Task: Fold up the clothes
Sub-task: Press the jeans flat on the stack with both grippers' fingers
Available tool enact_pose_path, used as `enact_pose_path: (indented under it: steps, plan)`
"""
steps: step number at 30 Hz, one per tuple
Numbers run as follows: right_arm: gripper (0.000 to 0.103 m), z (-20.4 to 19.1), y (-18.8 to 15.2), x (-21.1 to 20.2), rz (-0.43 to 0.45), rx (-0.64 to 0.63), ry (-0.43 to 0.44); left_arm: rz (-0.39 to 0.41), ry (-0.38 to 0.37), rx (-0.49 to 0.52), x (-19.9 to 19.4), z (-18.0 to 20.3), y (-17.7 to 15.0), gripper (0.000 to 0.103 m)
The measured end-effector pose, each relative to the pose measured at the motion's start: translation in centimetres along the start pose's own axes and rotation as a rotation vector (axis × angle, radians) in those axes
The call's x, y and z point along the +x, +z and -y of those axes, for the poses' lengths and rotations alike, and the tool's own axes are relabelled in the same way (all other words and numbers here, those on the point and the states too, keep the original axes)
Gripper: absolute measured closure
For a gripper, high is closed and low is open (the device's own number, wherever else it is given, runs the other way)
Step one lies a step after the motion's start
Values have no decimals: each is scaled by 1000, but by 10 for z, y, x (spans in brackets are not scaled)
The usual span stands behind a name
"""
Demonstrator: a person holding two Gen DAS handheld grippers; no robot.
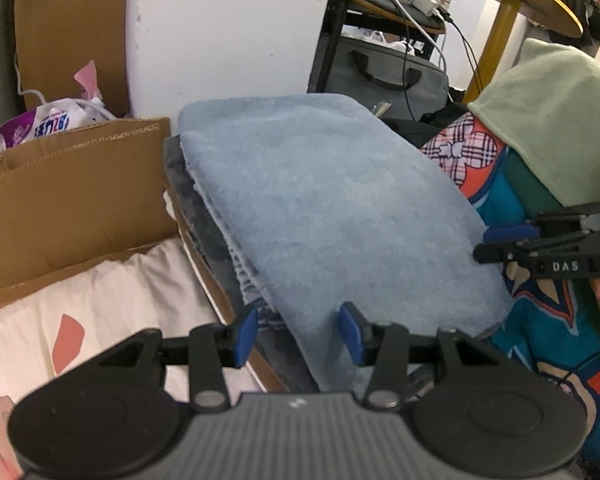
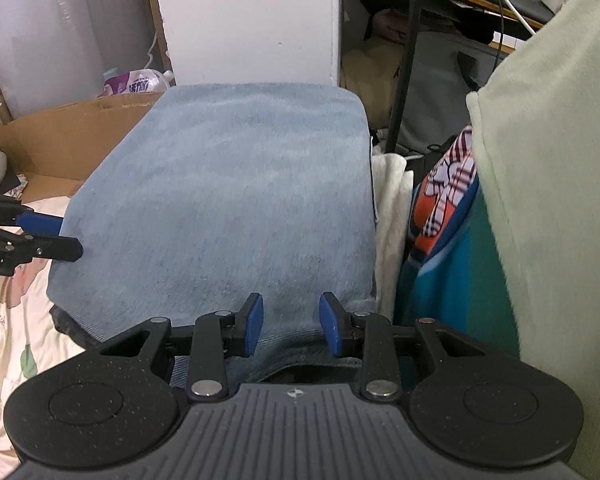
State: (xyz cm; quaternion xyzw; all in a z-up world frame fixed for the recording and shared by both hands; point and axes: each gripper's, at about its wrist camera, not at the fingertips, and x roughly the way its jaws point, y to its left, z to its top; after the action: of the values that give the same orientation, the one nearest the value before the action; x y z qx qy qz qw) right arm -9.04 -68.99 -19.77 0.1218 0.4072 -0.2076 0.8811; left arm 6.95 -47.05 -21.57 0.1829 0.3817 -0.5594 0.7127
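A folded light-blue garment tops a small stack, with a dark grey layer and a striped layer showing at its left side. My left gripper straddles the stack's near left corner, and its blue pads press the layers between them. In the right wrist view it sits at the blue garment's left edge. My right gripper is shut on the near edge of the blue garment, which bunches between its pads. From the left wrist view it shows at the stack's right edge.
An open cardboard box stands left of the stack, with a white pillar behind. A cream printed sheet lies at lower left. A pale green cloth and a teal patterned blanket crowd the right. A grey bag sits under a desk.
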Motion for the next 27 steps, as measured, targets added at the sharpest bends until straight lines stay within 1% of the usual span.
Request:
enact_pose_path:
  steps: [5,7,10,15,19,21,24,27]
  plan:
    - [66,-5,-6,-6,-18,9,16,0,-10,1,-7,1,-3,58]
    - [70,-5,-10,-8,-33,26,27,4,-18,-11,-11,1,-5,60]
    - [73,-3,-15,-14,-39,49,36,17,-19,-27,-15,0,-5,61]
    - [72,1,-15,-32,-5,95,27,46,-34,-72,-19,-1,-4,61]
    - [72,-1,-9,-45,78,90,25,74,-31,-99,-21,-2,-1,61]
    - [72,-2,-5,-46,108,83,31,75,-33,-112,-18,-2,1,61]
    - [72,-4,-3,-37,109,78,43,62,-38,-123,-11,-1,-1,61]
    - [72,-6,-8,-26,93,80,50,32,-58,-143,-2,-3,-7,70]
